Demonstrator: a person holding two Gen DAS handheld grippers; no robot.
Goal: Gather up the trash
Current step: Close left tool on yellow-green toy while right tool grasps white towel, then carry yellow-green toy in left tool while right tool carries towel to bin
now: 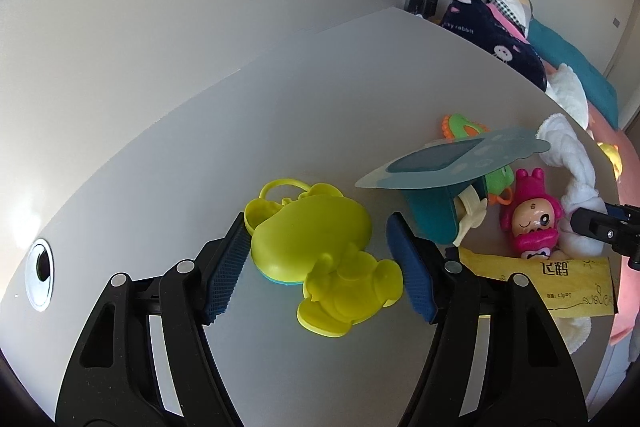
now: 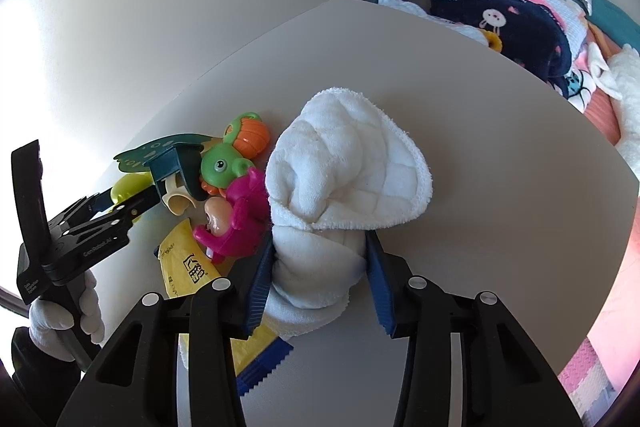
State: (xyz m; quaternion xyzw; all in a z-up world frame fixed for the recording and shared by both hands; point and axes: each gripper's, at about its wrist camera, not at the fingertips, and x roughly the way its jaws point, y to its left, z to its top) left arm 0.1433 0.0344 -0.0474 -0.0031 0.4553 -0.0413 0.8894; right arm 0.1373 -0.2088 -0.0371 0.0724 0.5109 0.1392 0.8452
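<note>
My left gripper (image 1: 320, 259) is open, its blue pads either side of a yellow-green frog-shaped toy (image 1: 316, 251) lying on the white table (image 1: 200, 155). My right gripper (image 2: 320, 267) has its pads pressed on a bunched white quilted cloth (image 2: 344, 179), which also shows in the left wrist view (image 1: 576, 179). A yellow wrapper with Chinese print (image 1: 560, 283) lies beside the left gripper and shows in the right wrist view (image 2: 188, 263) partly under the cloth. The left gripper (image 2: 132, 199) shows at the left of the right wrist view.
A teal open box with a card lid (image 1: 440, 199), a pink doll (image 1: 532, 219) and a green and orange toy (image 2: 236, 155) crowd the table's right part. A cable hole (image 1: 40, 267) sits at the left. Bedding and blankets (image 2: 500, 15) lie past the far edge.
</note>
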